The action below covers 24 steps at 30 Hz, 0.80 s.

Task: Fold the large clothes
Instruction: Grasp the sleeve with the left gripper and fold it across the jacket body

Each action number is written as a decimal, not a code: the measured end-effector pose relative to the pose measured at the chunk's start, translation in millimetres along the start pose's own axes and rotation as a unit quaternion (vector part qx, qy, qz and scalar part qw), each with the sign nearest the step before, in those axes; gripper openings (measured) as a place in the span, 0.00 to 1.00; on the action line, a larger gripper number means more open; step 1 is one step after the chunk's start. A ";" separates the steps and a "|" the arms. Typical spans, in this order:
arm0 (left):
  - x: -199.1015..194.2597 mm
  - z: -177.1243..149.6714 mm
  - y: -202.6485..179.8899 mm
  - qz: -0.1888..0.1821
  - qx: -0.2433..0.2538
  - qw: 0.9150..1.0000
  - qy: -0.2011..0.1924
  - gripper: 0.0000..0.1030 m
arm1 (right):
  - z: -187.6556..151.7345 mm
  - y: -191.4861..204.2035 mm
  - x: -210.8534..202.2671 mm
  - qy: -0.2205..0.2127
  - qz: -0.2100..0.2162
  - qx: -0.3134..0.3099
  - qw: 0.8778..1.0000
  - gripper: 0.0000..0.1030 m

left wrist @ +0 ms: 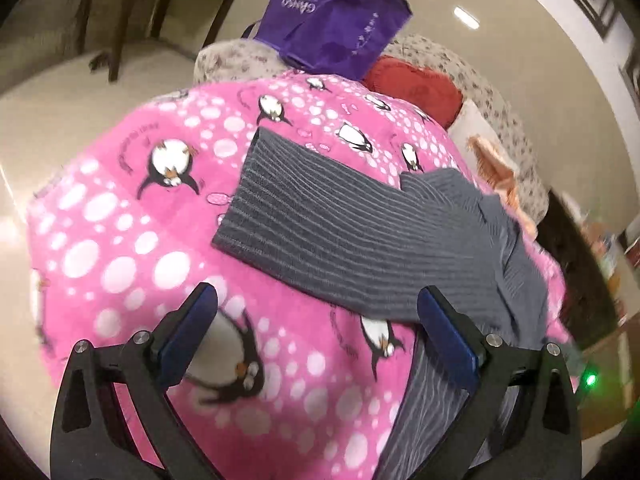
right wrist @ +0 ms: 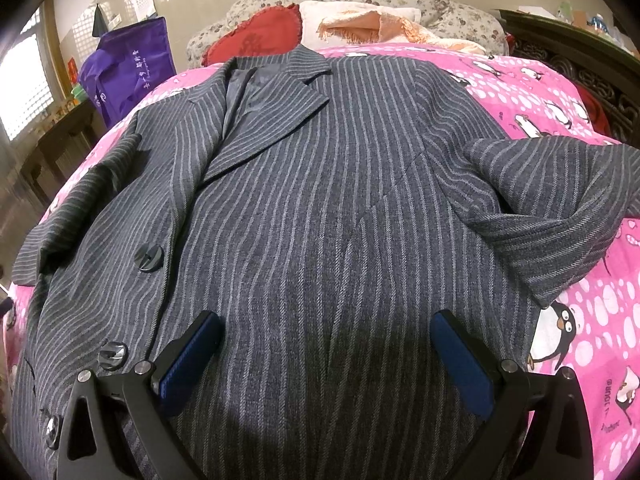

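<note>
Right wrist view: a pink penguin blanket (right wrist: 560,92) carries the grey striped coat (right wrist: 320,200), lying flat, front up. Right gripper (right wrist: 326,354) hovers spread above its lower front; left gripper (left wrist: 318,330), blurred, apparently spread beside a sleeve (left wrist: 320,216).

Left gripper (left wrist: 318,312) over a striped grey sleeve (left wrist: 320,220) on a pink penguin blanket (left wrist: 120,220)

The gripper's two blue-padded fingers (left wrist: 192,332) stand wide apart with nothing between them but blanket — the right-hand finger sits just at the edge of the grey striped cloth, which runs down under it toward the bottom of the frame. The sleeve lies flat and stretched out across the blanket, its cuff end pointing away toward a purple bag (left wrist: 336,20). Beside the bag lies a red cushion (left wrist: 416,88), and behind both a floral-patterned bolster (left wrist: 500,112) — the view is somewhat blurred. A dark wooden table (left wrist: 132,8) stands on the pale floor at upper left.
</note>
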<state>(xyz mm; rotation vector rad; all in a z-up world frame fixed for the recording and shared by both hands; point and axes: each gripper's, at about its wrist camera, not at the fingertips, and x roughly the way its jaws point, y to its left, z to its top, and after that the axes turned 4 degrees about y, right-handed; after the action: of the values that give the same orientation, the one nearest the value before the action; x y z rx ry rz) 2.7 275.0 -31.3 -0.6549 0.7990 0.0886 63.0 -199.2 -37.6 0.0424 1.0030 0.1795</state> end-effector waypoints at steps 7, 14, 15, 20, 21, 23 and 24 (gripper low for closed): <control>20.0 17.3 14.7 -0.092 -0.027 0.995 0.010 0.98 | -0.1 -0.3 0.2 0.001 -0.002 -0.001 1.000 1.00; 32.8 59.6 4.7 -0.086 -0.015 0.996 0.007 0.73 | 1.4 1.0 2.2 0.002 -0.006 -0.003 1.000 1.00; 37.2 66.1 5.4 -0.069 -0.013 0.998 0.008 0.71 | 1.4 1.3 2.3 0.003 -0.006 -0.004 1.000 1.00; 51.0 74.1 15.7 0.021 -0.018 0.999 0.039 0.07 | 2.3 1.6 2.8 0.003 -0.007 -0.004 1.000 1.00; 43.3 75.7 15.2 0.014 -0.019 0.999 0.033 0.07 | 2.4 1.4 2.7 0.003 -0.006 -0.004 1.000 1.00; 8.4 88.1 8.0 0.024 -0.003 1.000 -0.015 0.07 | 2.4 1.3 2.6 0.003 -0.007 -0.004 1.000 1.00; -12.9 99.7 6.4 0.025 0.000 0.999 -0.045 0.07 | 2.3 1.4 2.6 0.003 -0.007 -0.004 1.000 1.00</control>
<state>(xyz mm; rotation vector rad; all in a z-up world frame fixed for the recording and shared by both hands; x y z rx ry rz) 55.1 339.7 25.4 -0.6265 0.7285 0.1617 66.1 -197.3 -38.3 0.0280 1.0085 0.1717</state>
